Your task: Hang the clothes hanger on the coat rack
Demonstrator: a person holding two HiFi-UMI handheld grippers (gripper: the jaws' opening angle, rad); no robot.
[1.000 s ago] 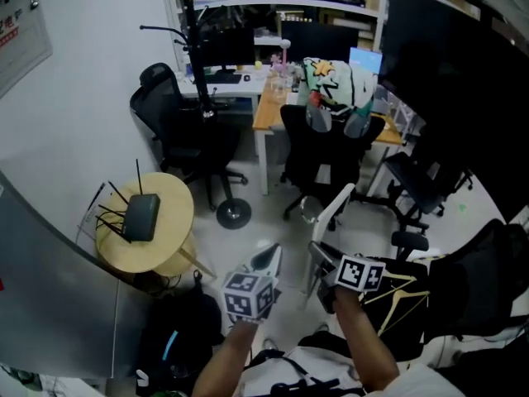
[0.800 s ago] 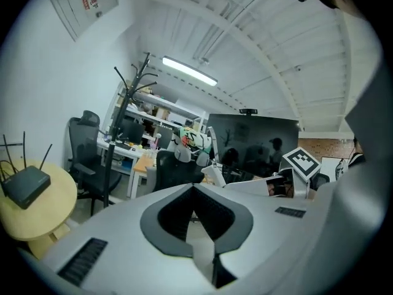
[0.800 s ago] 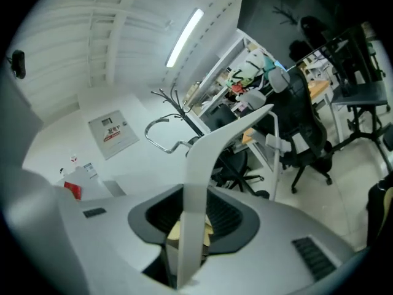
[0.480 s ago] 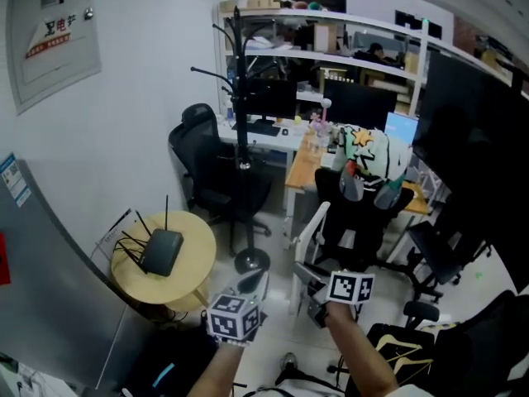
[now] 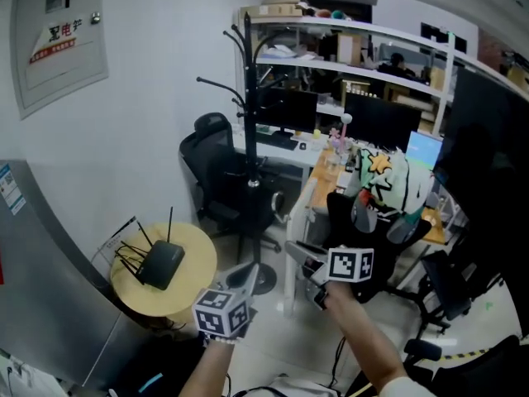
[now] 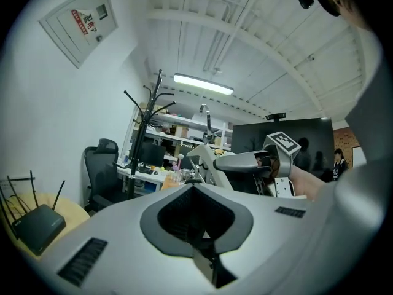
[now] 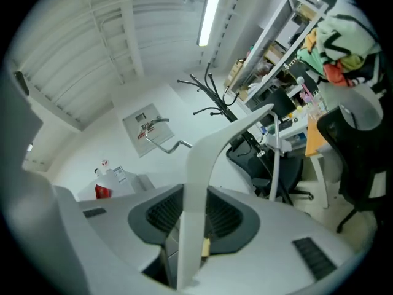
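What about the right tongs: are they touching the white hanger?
Touching. The right gripper view shows the right tongs clamped on the white hanger, with its flat bar pinched between both pads.

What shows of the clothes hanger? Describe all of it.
The clothes hanger is pale white and looks like plastic, with a broad, flat, curved arm and a thin metal hook. The right gripper is shut on the arm and holds it in the air. The arm rises out of the jaws and bends away. It hangs on nothing yet, and the black coat rack stands farther off, untouched by it.
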